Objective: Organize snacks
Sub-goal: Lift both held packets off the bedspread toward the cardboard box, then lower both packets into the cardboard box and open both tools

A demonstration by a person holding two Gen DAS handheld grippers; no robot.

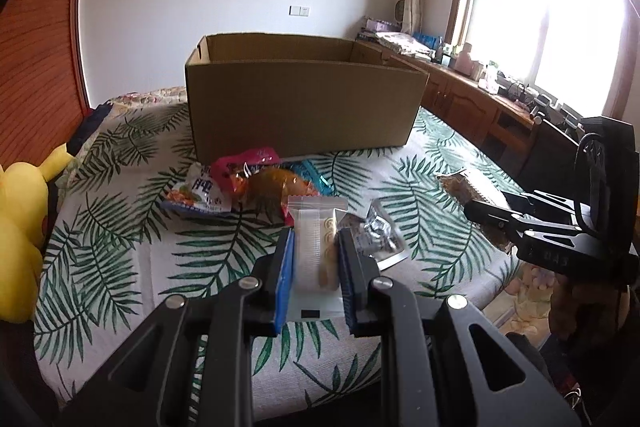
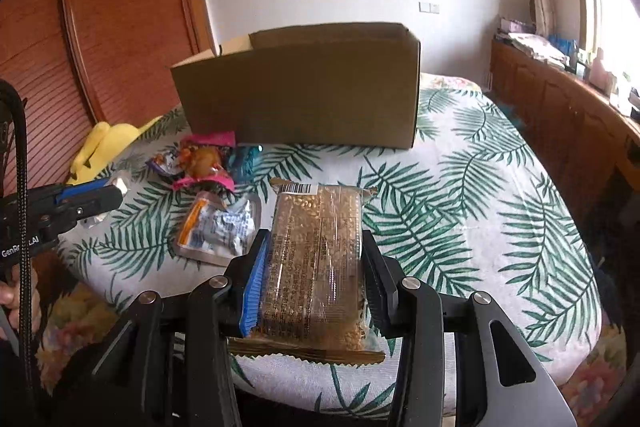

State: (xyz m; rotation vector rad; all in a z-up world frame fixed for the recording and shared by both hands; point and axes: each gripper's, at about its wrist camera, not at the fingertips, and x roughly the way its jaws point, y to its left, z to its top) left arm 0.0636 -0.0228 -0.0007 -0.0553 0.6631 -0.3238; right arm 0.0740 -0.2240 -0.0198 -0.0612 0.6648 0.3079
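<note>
Yellow plush toy (image 1: pixel 20 211) — beside wooden headboard (image 1: pixel 36 39); window (image 1: pixel 548 15) bright.

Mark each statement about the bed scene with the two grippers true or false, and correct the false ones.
1. The left gripper grips a white biscuit packet. True.
2. The right gripper is empty. False: it grips a brown grain bar.
3. The cardboard box stands open on the bed. True.
4. The silver pouch lies inside the box. False: it lies on the leaf-print cover.
</note>
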